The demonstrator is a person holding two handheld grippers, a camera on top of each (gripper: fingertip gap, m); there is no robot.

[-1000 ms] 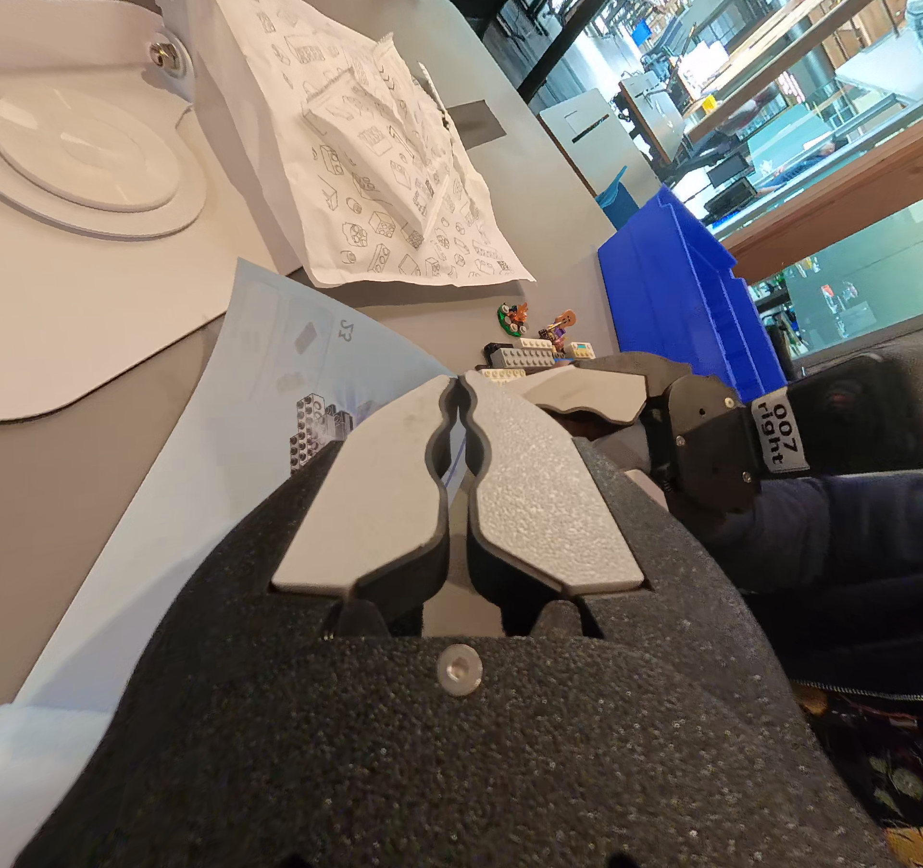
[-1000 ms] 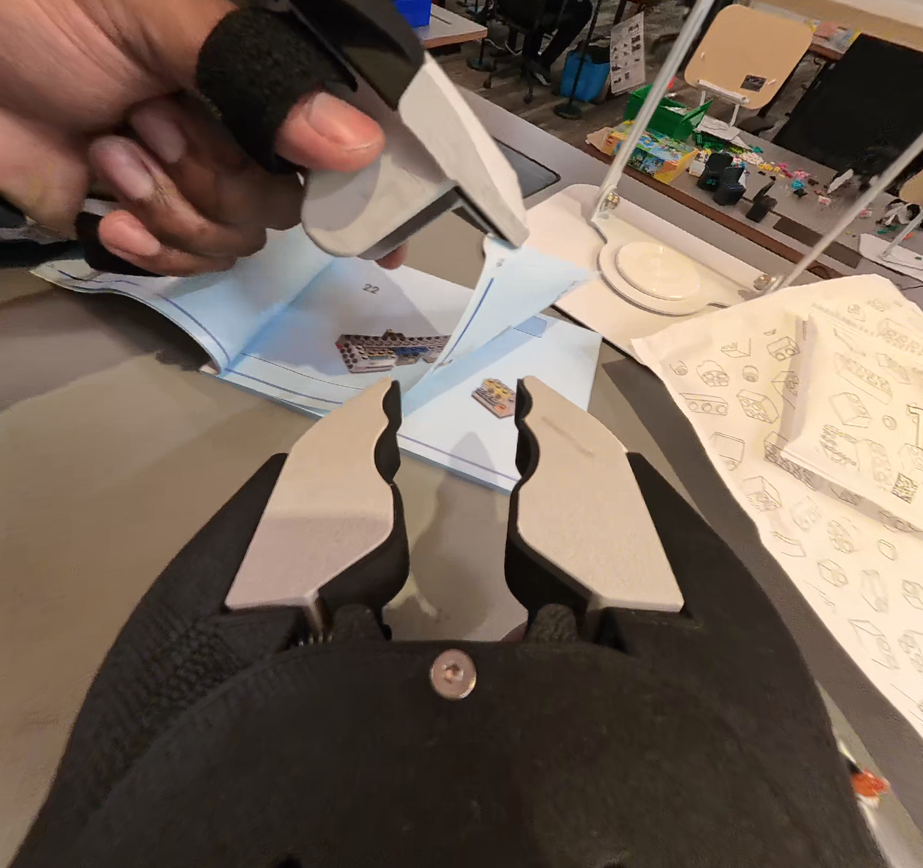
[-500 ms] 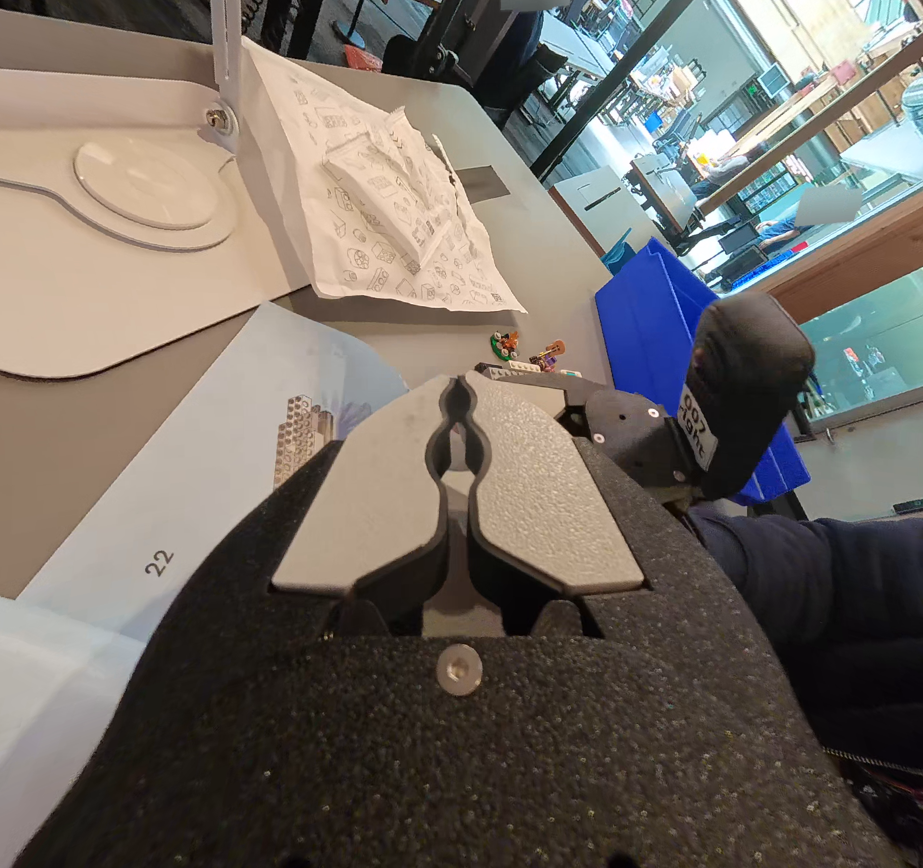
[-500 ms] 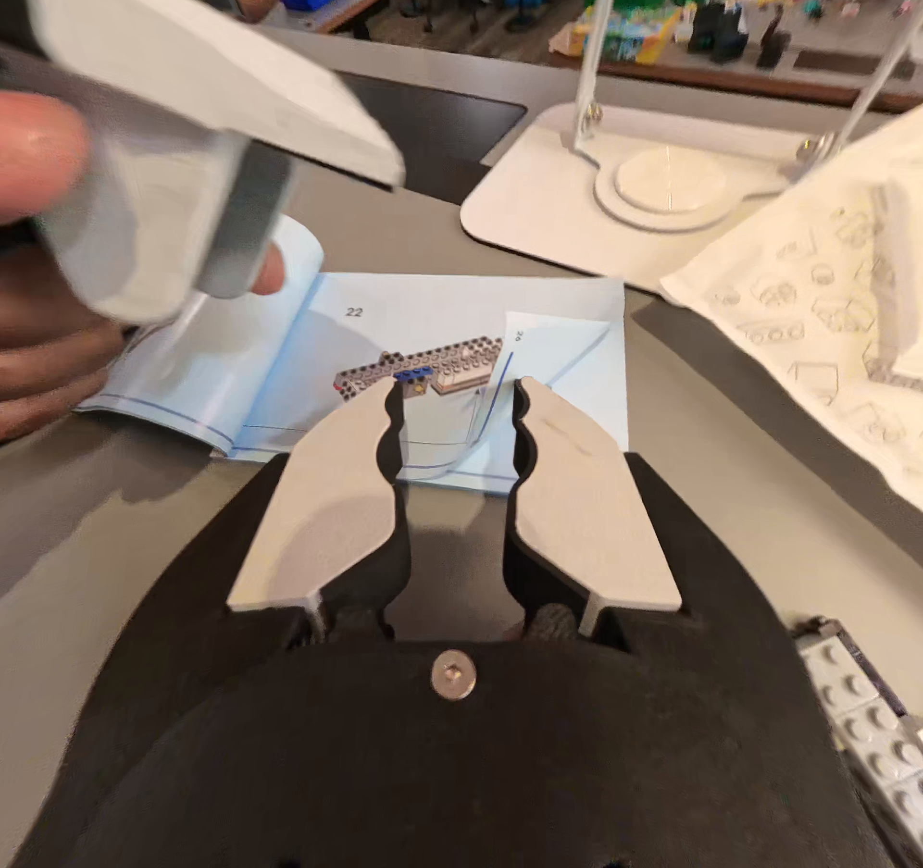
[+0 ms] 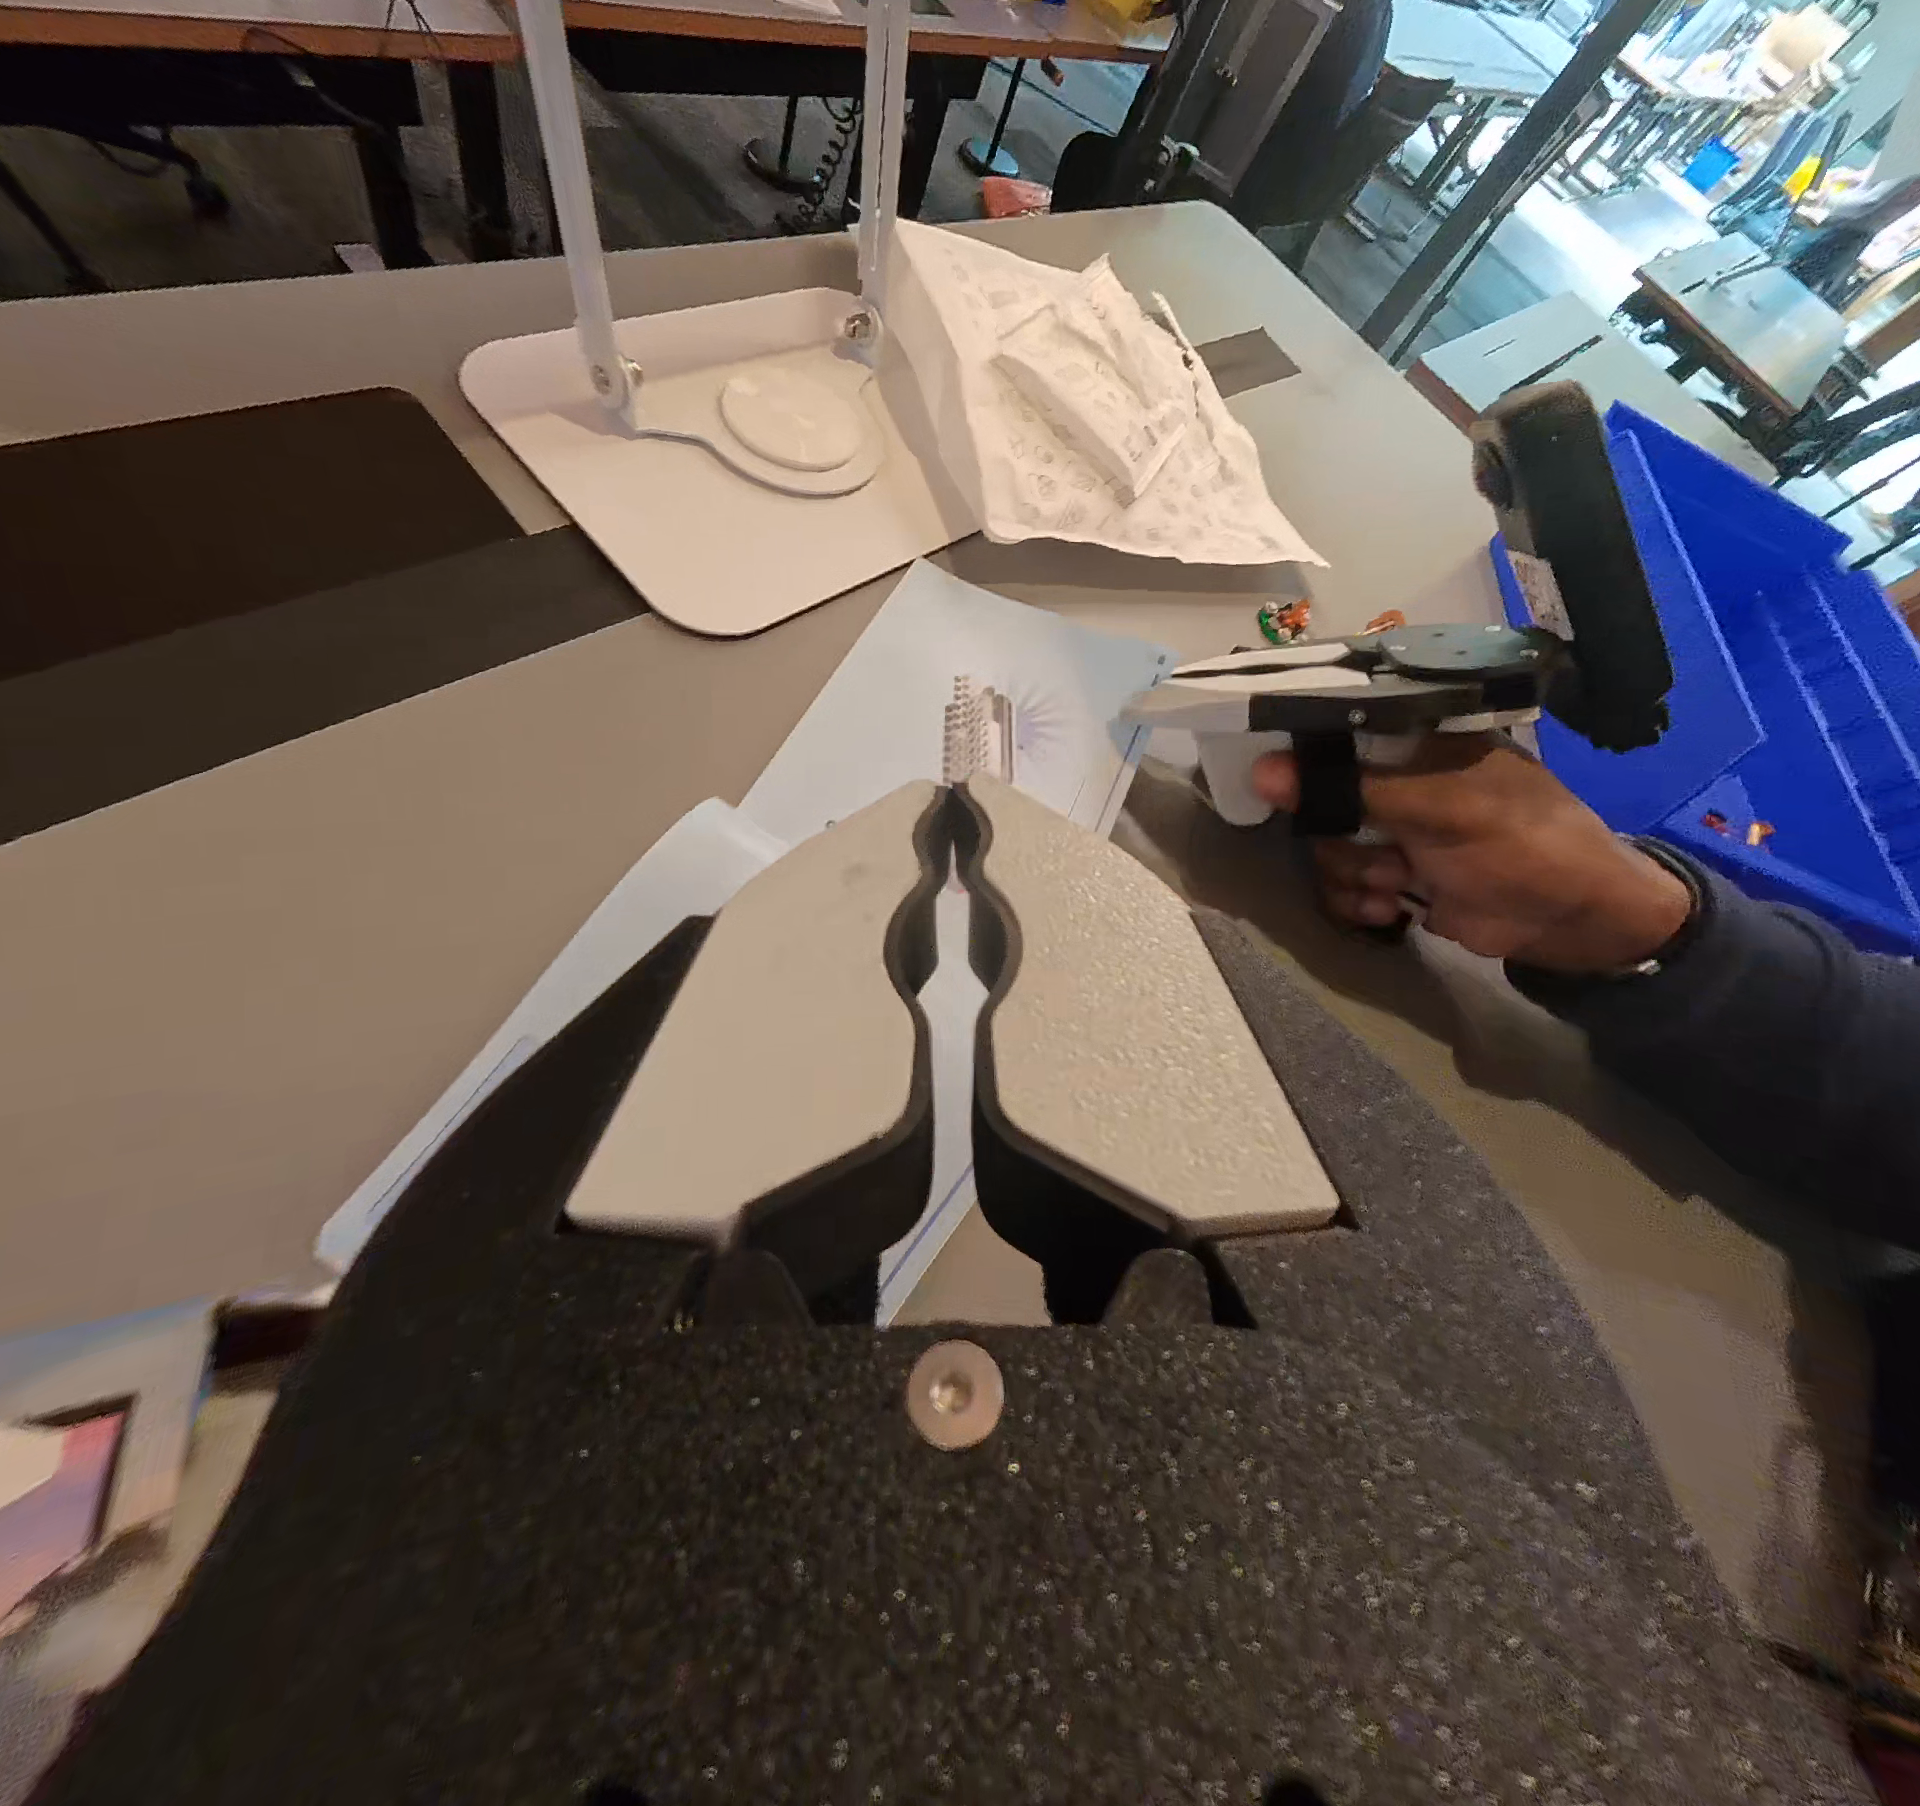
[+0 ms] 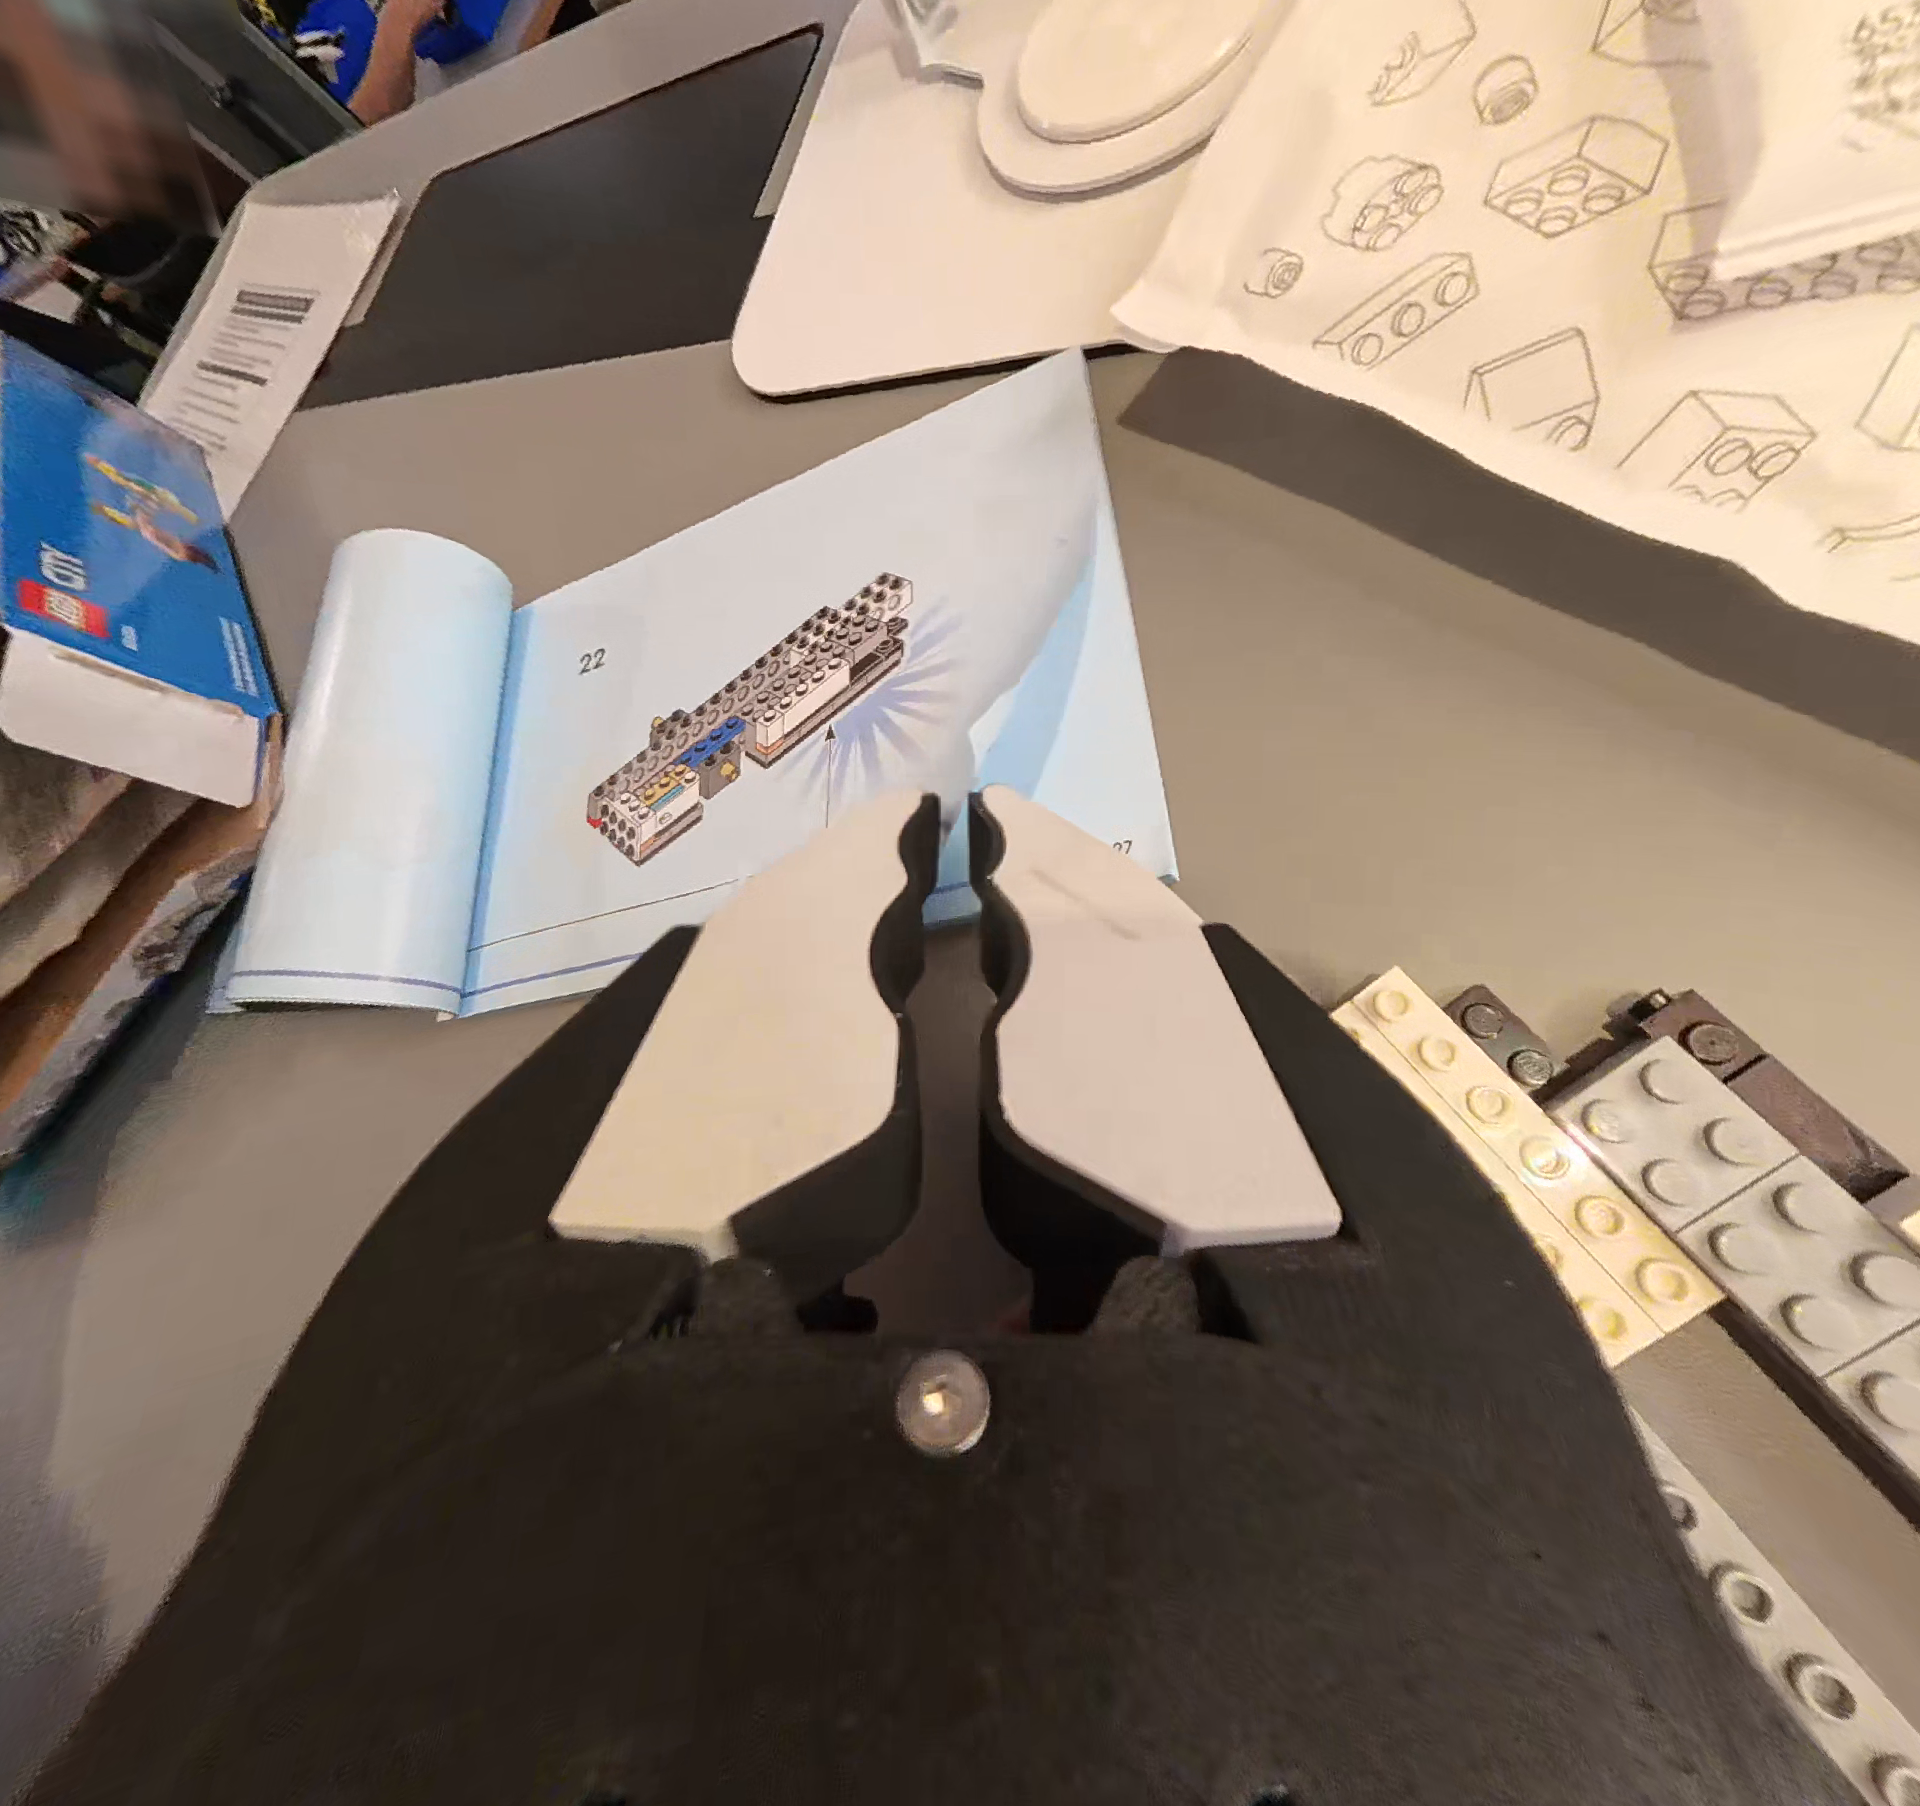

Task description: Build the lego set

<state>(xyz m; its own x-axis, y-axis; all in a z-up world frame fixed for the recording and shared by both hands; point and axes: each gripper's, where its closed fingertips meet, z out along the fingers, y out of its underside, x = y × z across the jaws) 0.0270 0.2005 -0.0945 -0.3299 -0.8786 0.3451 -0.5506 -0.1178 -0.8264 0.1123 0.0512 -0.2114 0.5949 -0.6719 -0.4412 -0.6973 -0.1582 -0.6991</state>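
1. Instruction booklet point(image 6: 790, 676): light blue, lying open on the grey table point(image 6: 1455, 821), its left pages curled into a roll. The open page shows a drawing of a long brick build.
2. The right gripper point(image 6: 954, 800) has its jaws nearly together, pinching the lifted corner of 1 page of the booklet; the sheet rises in a curve from the booklet into the tips.
3. The left gripper point(image 5: 951, 795) hangs above the booklet's near edge with its fingertips pressed together and nothing between them.
4. Beside the right gripper lies a brick assembly point(image 6: 1662, 1133) of cream, grey and dark plates.
5. To the left sits a blue toy box point(image 6: 114, 551).
6. Farther off stand a white stand base point(image 6: 935, 229) and a white paper bag printed with brick outlines point(image 6: 1507, 229).
7. A blue bin point(image 5: 1766, 676) sits at the table's far right.
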